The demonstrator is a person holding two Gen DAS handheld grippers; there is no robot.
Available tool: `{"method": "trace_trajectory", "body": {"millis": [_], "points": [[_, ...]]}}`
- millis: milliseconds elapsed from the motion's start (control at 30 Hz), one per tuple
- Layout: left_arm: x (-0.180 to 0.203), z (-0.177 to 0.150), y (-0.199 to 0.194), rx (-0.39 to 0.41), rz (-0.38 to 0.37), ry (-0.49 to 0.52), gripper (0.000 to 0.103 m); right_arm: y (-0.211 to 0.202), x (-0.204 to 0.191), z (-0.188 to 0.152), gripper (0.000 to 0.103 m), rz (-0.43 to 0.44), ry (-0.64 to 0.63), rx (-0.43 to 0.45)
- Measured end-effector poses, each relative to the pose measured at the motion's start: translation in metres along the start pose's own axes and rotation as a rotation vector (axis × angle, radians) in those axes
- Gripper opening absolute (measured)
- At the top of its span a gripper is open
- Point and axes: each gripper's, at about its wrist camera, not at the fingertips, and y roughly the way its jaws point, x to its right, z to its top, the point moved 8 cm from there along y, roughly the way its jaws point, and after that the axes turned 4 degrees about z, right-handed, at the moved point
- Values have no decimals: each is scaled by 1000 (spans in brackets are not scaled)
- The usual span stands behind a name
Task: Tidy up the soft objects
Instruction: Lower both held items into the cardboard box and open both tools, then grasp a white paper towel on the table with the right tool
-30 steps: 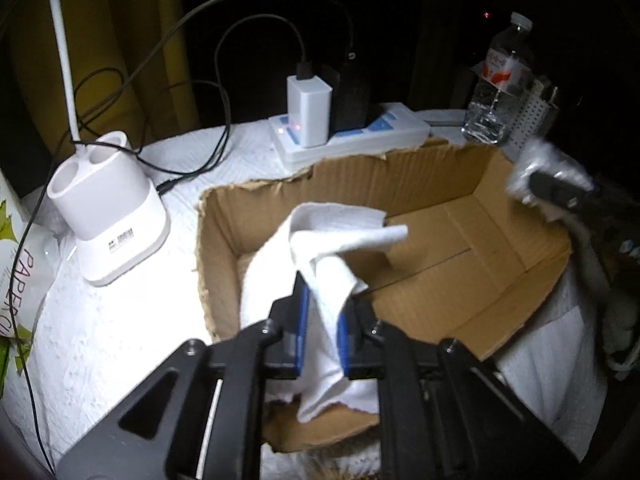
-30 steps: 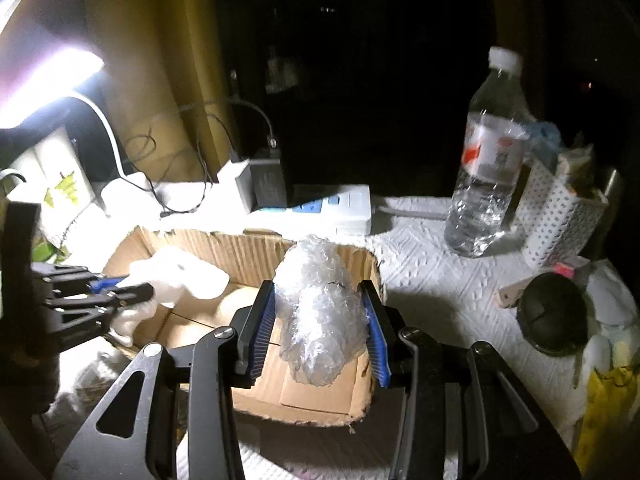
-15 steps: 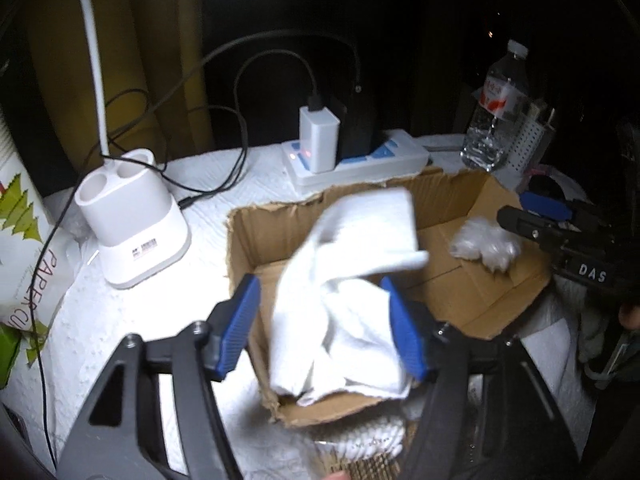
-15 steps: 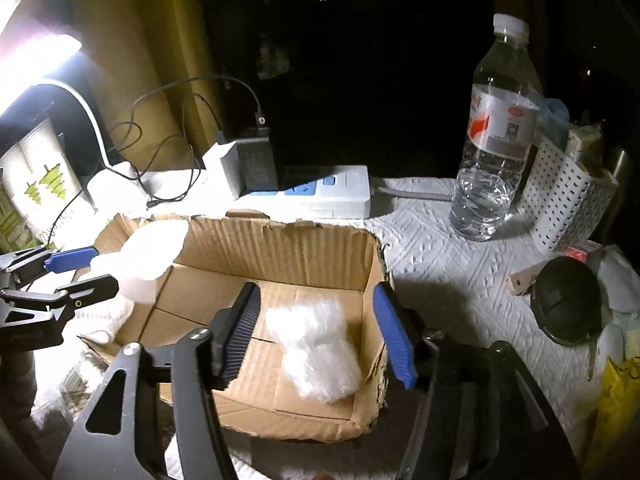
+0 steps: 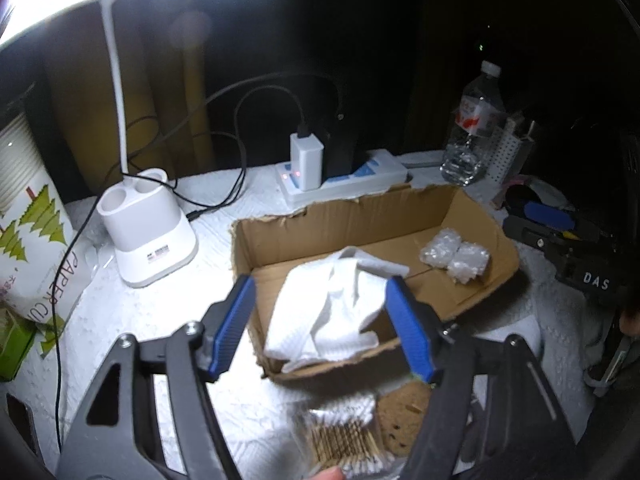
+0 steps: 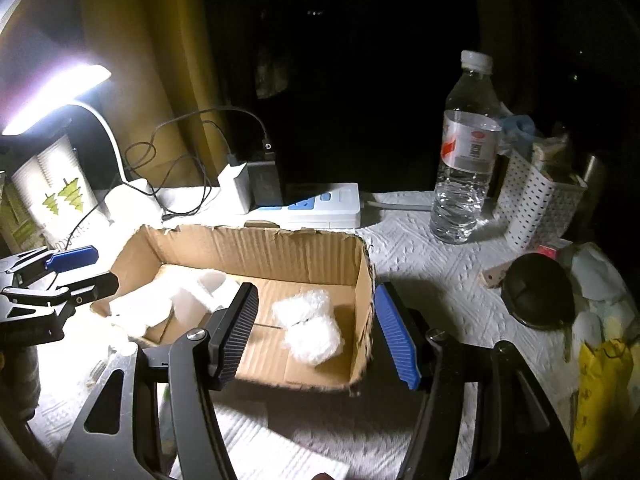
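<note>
Lamp-lit bench (image 5: 132,308) carries my cardboard box (image 5: 472,208). Left hand-held gripper (image 5: 324,328), jaws just widened, empty over the white cloth (image 5: 328,304) at seven o'clock; right hand-held gripper (image 6: 316,332) spread, bubble wrap (image 6: 308,328) dropped at four o'clock.

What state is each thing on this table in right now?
Left claw: open, empty.
Right claw: open, empty.
Cardboard box: open-topped, torn rim.
White cloth: crumpled inside box.
Bubble wrap: lying inside box.
Water bottle: upright, capped.
Desk lamp: lit.
</note>
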Motion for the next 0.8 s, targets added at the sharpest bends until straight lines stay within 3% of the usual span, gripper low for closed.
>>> {"method": "trace_trajectory", "body": {"millis": [67, 267, 800], "points": [[1, -1, -7, 8, -4, -3, 79, -9, -2, -2, 64, -1, 0, 6], [3, -6, -28, 35, -13, -11, 82, -30, -9, -11, 64, 1, 1, 19], [2, -46, -59, 51, -25, -27, 83, -41, -33, -65, 65, 21, 11, -52]]}}
